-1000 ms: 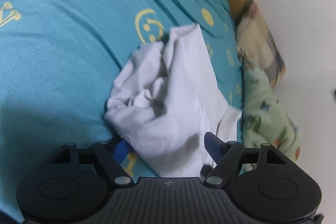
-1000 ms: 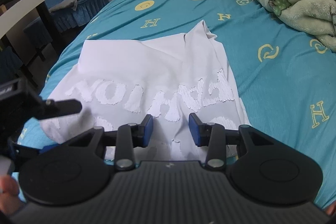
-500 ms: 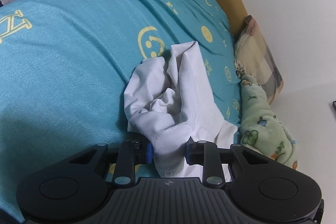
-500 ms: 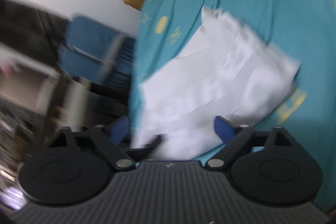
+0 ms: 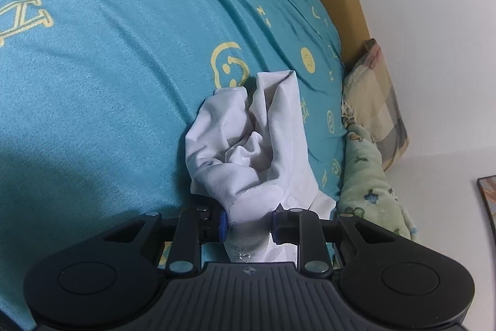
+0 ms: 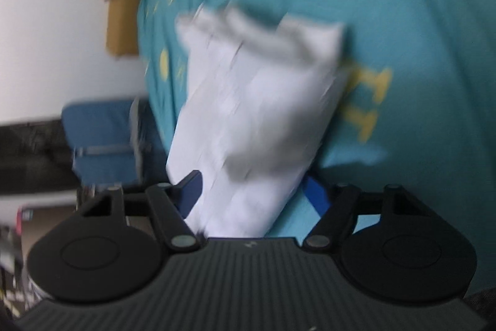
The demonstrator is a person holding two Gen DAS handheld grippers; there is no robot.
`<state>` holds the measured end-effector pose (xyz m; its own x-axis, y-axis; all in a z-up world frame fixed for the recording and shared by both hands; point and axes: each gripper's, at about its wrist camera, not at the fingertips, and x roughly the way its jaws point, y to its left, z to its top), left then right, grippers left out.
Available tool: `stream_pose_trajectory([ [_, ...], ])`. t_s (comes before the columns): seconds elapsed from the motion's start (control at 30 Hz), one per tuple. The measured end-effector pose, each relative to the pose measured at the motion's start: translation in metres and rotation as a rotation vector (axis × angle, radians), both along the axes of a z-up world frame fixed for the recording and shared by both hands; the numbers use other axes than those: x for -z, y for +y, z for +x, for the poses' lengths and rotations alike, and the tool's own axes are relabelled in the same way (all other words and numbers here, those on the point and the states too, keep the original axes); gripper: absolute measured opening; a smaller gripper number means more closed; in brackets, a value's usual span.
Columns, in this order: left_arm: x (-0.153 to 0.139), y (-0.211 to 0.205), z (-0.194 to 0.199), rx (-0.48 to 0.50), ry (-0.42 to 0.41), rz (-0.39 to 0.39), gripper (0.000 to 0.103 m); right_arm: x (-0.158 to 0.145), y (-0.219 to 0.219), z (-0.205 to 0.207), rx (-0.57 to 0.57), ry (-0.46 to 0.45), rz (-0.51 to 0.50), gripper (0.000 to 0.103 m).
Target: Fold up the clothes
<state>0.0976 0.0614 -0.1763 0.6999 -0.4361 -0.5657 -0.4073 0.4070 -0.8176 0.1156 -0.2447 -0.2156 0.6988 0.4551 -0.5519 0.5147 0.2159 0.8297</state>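
left hand-held gripper (image 5: pixel 248 222) — clamps white shirt (image 5: pixel 248 145) | right hand-held gripper (image 6: pixel 252 194) — spread

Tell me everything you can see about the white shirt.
The white shirt is soft, thin-looking cloth, crumpled into deep folds and bunched rather than flat. It lies on the teal bedspread, near a green fleece blanket. Faint raised white print shows near its lower edge. The left gripper is shut on a gathered part of it. In the blurred right wrist view it runs between the open fingers of the right gripper; whether they touch it is unclear.
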Motion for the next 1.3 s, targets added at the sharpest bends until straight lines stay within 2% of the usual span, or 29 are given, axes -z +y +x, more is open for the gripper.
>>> stream_pose_trajectory([
  [0.07,0.001,0.001,0.000,-0.001,-0.005,-0.008,0.026,-0.001,-0.004,-0.002,0.045,0.008,-0.026,0.046],
  [0.17,0.000,0.001,0.001,0.001,-0.018,-0.024,0.025,-0.005,-0.004,-0.004,0.075,-0.009,-0.065,0.028],
  [0.23,-0.005,0.002,-0.002,0.002,-0.019,-0.037,0.025,-0.013,-0.001,-0.007,0.074,-0.046,-0.095,0.021],
  [0.33,-0.017,0.004,-0.009,0.000,-0.006,-0.096,0.024,-0.036,0.002,-0.014,0.063,-0.122,-0.160,0.018],
  [0.43,-0.044,0.000,-0.020,0.017,0.000,-0.123,0.024,-0.066,-0.001,-0.030,0.061,-0.179,-0.205,0.018],
  [0.63,-0.110,-0.041,-0.031,0.151,-0.002,-0.136,0.024,-0.125,-0.038,-0.085,0.094,-0.252,-0.220,0.018],
  [0.77,-0.147,-0.090,-0.034,0.248,-0.014,-0.122,0.025,-0.160,-0.081,-0.122,0.127,-0.270,-0.227,0.018],
  [0.87,-0.170,-0.137,-0.024,0.325,-0.038,-0.085,0.025,-0.182,-0.118,-0.134,0.148,-0.287,-0.250,0.018],
  [1.1,-0.223,-0.273,0.039,0.503,-0.109,-0.019,0.025,-0.219,-0.224,-0.126,0.221,-0.278,-0.297,0.018],
  [1.2,-0.253,-0.343,0.074,0.593,-0.188,-0.014,0.025,-0.248,-0.275,-0.106,0.277,-0.309,-0.358,0.018],
  [1.3,-0.287,-0.415,0.119,0.673,-0.277,-0.030,0.025,-0.291,-0.325,-0.080,0.314,-0.383,-0.454,0.018],
])
